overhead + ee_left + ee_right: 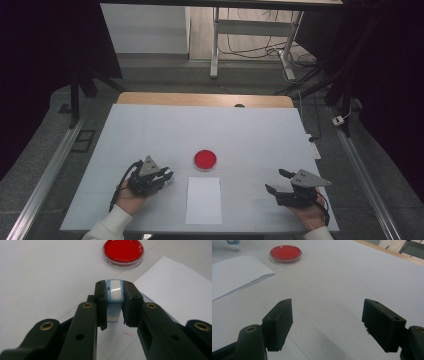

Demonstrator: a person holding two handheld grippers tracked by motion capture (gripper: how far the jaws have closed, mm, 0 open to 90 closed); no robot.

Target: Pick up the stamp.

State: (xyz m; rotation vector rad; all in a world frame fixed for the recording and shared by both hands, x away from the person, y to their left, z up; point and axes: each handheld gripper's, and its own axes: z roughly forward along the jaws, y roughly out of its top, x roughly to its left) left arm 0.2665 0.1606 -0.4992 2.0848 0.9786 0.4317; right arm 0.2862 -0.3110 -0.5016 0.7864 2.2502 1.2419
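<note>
**Left gripper clamps a small blue-and-white block; right gripper stands wide apart**

A white sheet-covered table [150, 130] fills the middle of the high view, with a strip of bare wood showing at its far edge. Near the centre sits a round, clear-rimmed dish with a red filling [205, 159]. Just on the near side of it lies a rectangular white sheet of paper [203, 200], its long side running near to far; dish and paper are close but apart.

The left gripper [162, 177] rests low at the near left, held by a hand in a white sleeve [110, 225], and points right toward the paper. In the left gripper view its black jaws are drawn narrow and press on both sides of a small light-blue block with a glossy white face [114, 293], which sits upright between the pads. Beyond the block, the red dish lies at the far top of that view and a corner of the paper to the right.

The right gripper [277, 182] sits at the near right, well apart from the paper, held by the other hand [312, 215]. In the right gripper view its jaws are spread wide with only bare table between them; the dish and paper lie off to the far left.
</note>
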